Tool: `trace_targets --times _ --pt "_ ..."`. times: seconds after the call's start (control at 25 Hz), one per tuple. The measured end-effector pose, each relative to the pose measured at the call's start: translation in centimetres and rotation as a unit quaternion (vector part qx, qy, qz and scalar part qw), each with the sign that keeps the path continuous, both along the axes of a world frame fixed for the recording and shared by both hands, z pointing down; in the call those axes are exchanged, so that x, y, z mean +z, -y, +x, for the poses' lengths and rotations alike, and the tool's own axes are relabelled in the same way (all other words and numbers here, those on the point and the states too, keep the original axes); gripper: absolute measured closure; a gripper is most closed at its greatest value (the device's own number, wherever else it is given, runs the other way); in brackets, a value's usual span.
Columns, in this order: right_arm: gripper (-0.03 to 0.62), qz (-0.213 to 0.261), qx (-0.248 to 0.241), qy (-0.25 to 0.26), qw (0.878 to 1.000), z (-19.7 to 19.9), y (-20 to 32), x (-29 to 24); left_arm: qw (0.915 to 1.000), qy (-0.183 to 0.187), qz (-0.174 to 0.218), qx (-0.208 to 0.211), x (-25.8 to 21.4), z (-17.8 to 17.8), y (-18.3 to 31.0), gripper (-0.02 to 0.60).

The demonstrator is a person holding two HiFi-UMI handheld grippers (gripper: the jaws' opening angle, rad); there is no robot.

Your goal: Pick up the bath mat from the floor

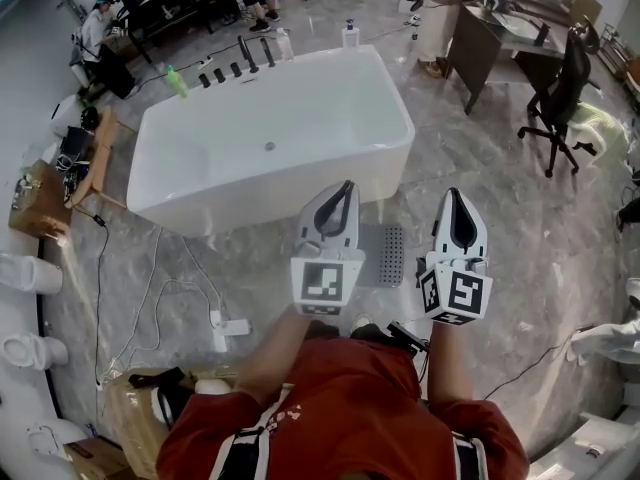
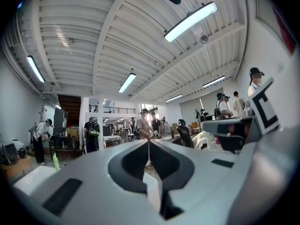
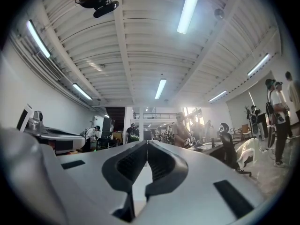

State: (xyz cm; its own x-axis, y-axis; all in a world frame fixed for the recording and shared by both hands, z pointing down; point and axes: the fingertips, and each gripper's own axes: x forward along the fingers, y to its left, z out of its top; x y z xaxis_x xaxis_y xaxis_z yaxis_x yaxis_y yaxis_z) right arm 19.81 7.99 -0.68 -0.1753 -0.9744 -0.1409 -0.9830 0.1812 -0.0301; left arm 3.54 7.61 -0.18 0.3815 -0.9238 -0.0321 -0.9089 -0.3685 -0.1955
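The bath mat is a grey perforated rectangle that lies flat on the marble floor beside the tub's near right corner; my left gripper covers its left part. My left gripper is held over the mat's left edge with its jaws together and nothing between them. To the right of the mat, my right gripper is likewise shut and empty. In the left gripper view my left gripper points level across the room, and my right gripper does the same in the right gripper view; the mat shows in neither.
A white bathtub stands just beyond the mat, with bottles and taps on its far rim. A cable and power strip lie on the floor at the left. A black office chair and a desk stand at the back right, with people behind.
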Motion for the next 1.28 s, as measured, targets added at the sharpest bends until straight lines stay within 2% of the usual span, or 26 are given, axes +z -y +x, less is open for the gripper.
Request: trace_targets --times 0.28,1.0,1.28 --pt "0.582 -0.015 -0.001 -0.002 1.0 -0.8 1.3 1.3 0.9999 0.0 -0.016 0.001 1.3 -0.3 1.3 0.565" --pt "0.582 -0.032 0.007 -0.032 0.999 -6.5 3.2 2.0 0.9987 -0.024 -0.045 0.003 3.3 -6.0 3.9 0.564" --pt "0.582 -0.04 0.015 -0.039 0.998 -7.3 4.0 2.5 0.9983 -0.024 -0.053 0.002 4.0 -7.2 5.0 0.565"
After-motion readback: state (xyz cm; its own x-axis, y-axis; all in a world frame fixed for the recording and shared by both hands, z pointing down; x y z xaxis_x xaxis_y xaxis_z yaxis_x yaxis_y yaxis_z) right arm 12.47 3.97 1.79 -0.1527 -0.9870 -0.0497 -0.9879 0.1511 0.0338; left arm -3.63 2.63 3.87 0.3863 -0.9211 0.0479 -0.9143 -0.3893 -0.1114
